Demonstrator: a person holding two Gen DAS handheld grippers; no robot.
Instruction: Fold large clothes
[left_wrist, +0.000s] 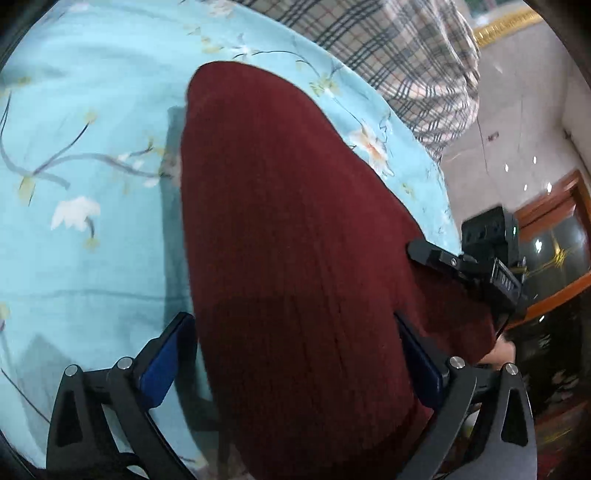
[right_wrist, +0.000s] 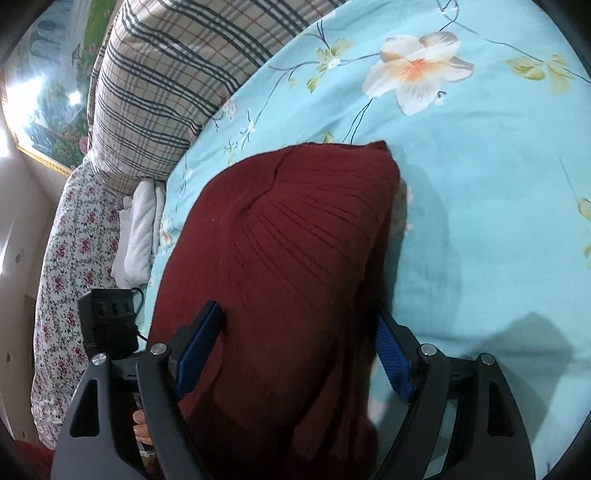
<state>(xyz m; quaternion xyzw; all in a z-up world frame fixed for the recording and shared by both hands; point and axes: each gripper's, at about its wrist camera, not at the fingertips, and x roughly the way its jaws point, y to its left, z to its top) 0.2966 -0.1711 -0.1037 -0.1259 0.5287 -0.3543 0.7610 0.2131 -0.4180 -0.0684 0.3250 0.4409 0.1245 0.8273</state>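
Maroon knit garment (left_wrist: 295, 240) hides the sheet (left_wrist: 92, 258) beneath, near end cut off.

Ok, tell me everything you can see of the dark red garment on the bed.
The dark red garment looks like a ribbed knit, folded into a thick, rounded bundle. It lies on the light blue floral sheet. A seam curves across its top, with ribs fanning out below it. Both the right gripper and left gripper straddle its near end, jaws open. Whether the pads touch the cloth is unclear.
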